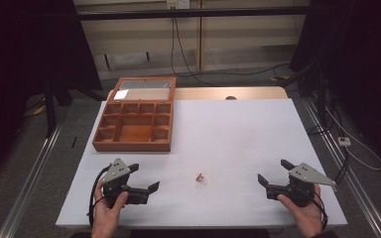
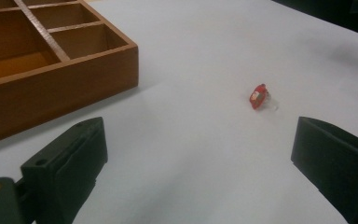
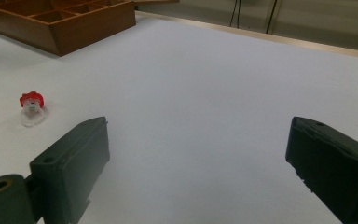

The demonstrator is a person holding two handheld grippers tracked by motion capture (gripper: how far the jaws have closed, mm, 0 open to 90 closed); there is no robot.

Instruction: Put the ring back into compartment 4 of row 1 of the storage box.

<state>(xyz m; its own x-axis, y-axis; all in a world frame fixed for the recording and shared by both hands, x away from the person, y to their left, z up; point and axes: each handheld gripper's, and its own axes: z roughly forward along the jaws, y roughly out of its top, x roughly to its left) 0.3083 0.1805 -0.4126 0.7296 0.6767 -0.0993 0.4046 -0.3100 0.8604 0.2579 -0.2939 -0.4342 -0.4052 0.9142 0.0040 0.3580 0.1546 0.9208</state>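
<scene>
Small red ring (image 1: 199,178) is seen lying on the white tabletop (image 1: 238,134), near the front edge, roughly midway between the two side edges. It has a red top on a clear band, and is touched by nothing.

Left tongs (image 1: 140,176) are held near the front-left corner, jaws wide apart, nothing between them. In the left gripper view the ring (image 2: 258,97) is seen ahead of the gap, toward the right jaw.

Right tongs (image 1: 271,172) are held near the front-right corner, jaws also wide apart and empty. The ring (image 3: 31,106) sits off to the left in the right gripper view.

Wooden compartment box (image 1: 132,146) is placed at the back-left, lid open, well apart from the ring.
</scene>
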